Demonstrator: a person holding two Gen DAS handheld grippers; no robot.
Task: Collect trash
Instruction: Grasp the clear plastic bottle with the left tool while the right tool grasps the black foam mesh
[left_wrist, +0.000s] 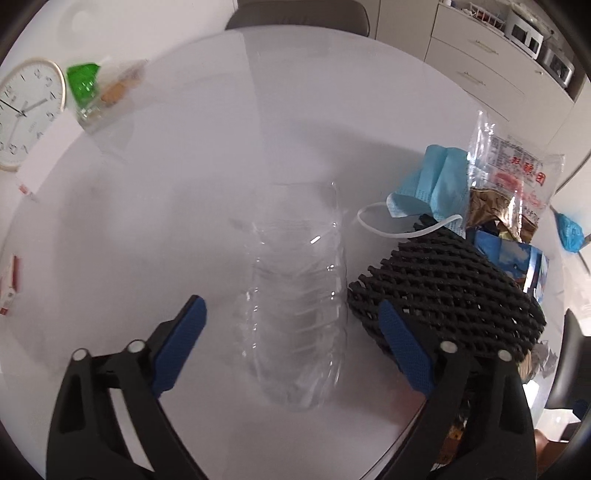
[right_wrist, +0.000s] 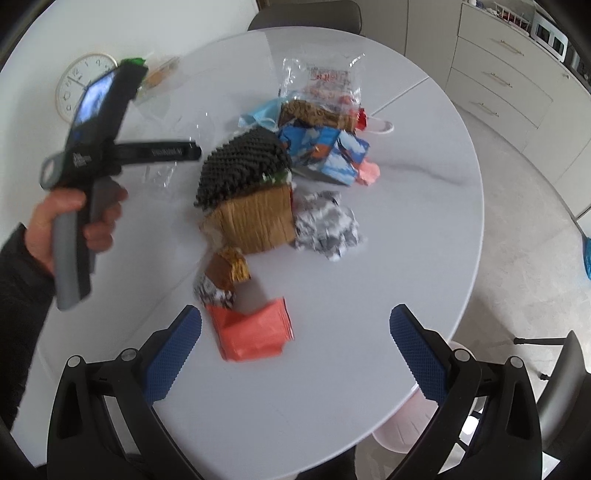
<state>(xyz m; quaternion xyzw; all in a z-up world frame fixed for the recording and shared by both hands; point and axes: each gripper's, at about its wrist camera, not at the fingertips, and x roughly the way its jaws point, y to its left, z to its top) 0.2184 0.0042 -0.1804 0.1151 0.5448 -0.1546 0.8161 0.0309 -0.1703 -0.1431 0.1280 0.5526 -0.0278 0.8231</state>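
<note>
One round white surface (right_wrist: 388, 229) carries everything. On it, toward the middle and far side, sits a heap of trash: a black foam net (right_wrist: 240, 166) lies on a brown paper wrapper (right_wrist: 258, 218), with a blue carton (right_wrist: 325, 151), a clear printed bag (right_wrist: 325, 85) and a blue mask (right_wrist: 258, 114) behind them and crumpled grey-white foil (right_wrist: 327, 225) just beside the wrapper. Nearer the right gripper (right_wrist: 295, 332) lie a small brown-and-gold wrapper (right_wrist: 229, 267) and an orange packet (right_wrist: 255, 332); the packet sits between the spread jaws, apart from both blue pads (right_wrist: 415, 350).

In the left wrist view a clear plastic bottle (left_wrist: 295, 295) lies on the surface between the wide-open jaws of the left gripper (left_wrist: 295, 339), touching neither pad; its side is against the net (left_wrist: 443, 295). The mask (left_wrist: 428, 184) and printed bag (left_wrist: 513, 177) rise behind the net.

A white clock (left_wrist: 26, 110) lies at the far left edge of the surface, with a clear bag holding something green (left_wrist: 96, 92) just beside it. The left hand (right_wrist: 74, 221) grips its tool's handle.
</note>
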